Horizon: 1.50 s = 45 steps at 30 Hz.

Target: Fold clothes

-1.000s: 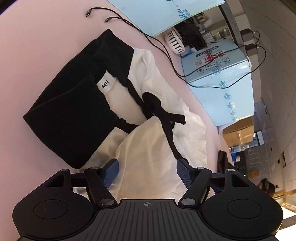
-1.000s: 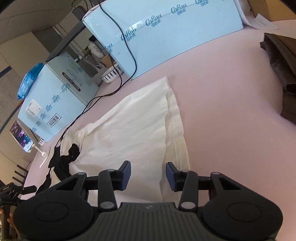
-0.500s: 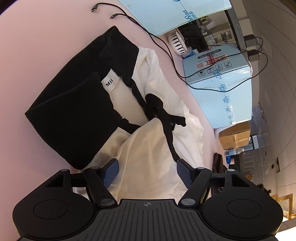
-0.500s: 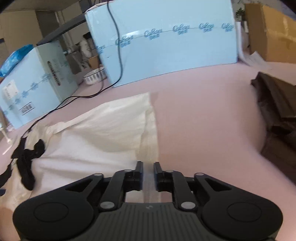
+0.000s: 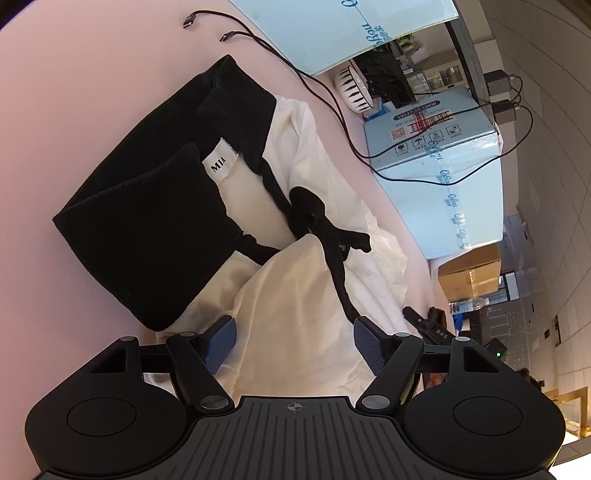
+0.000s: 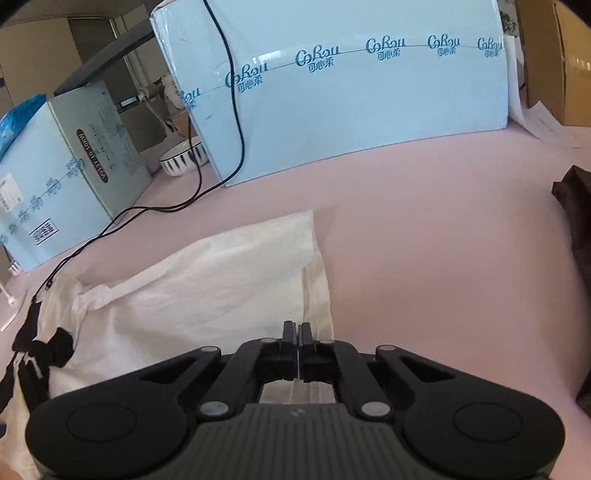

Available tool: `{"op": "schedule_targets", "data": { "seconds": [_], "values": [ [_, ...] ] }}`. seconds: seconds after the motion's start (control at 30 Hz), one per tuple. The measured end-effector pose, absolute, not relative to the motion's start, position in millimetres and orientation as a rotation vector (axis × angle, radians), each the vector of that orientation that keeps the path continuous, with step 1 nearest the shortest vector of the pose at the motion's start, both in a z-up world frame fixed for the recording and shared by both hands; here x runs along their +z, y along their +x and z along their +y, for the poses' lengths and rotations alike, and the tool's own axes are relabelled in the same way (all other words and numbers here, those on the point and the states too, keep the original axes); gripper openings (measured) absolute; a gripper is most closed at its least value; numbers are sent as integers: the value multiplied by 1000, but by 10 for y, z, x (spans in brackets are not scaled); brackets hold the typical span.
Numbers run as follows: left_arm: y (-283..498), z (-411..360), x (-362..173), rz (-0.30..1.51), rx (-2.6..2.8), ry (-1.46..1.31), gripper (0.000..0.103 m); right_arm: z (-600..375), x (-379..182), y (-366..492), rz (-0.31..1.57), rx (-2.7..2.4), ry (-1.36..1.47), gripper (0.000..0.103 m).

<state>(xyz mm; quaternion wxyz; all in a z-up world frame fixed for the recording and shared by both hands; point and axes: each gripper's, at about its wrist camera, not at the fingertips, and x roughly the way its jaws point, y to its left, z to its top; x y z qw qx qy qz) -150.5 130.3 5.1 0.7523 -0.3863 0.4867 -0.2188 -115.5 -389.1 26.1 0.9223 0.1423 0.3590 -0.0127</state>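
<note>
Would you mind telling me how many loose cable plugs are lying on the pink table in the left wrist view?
2: one plug near the top edge, the other plug just right of it and slightly lower. Others may be hidden behind the boxes.

My left gripper (image 5: 294,341) is matte black with ribbed housing, round side discs at 4 and 8 o'clock, silver pivot screws and blue textured pads (image 5: 221,343). My right gripper (image 6: 296,332) matches, its housing greyer.

Office-like workroom: pink table (image 6: 424,221), blue shipping cartons (image 6: 351,92) far, cardboard box (image 5: 469,275) right, loose cables (image 5: 332,107), tiled corridor beyond.
</note>
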Motion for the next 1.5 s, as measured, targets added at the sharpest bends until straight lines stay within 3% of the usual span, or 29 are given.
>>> {"op": "schedule_targets", "data": {
  "seconds": [0.23, 0.33, 0.43, 0.63, 0.93, 1.03, 1.27, 1.5],
  "values": [
    [-1491, 1290, 53, 1065, -477, -841, 73, -3959, 149, -1061, 692, -176, 227, 3],
    [-1512, 1318, 65, 1069, -482, -839, 73, -4082, 253, -1213, 656, -139, 333, 17],
    [-1573, 1391, 122, 1073, -490, -822, 73, -4124, 446, -1585, 556, -80, 424, 50],
    [-1997, 1850, 313, 1045, -386, -786, 79, -3974, 739, -2568, 582, 93, 576, 68],
    [-2226, 1815, 202, 1125, -419, -799, 83, -3718, 446, -3168, 889, 215, 918, 75],
    [-2178, 1714, 88, 1157, -457, -829, 88, -3665, 343, -3327, 894, 226, 980, 82],
    [-2039, 1577, 29, 1156, -465, -878, 101, -3906, -12, -3495, 842, 131, 1275, 82],
    [-1872, 1410, 54, 1142, -458, -849, 103, -3823, -9, -3414, 786, 104, 1293, 91]
  ]
}}
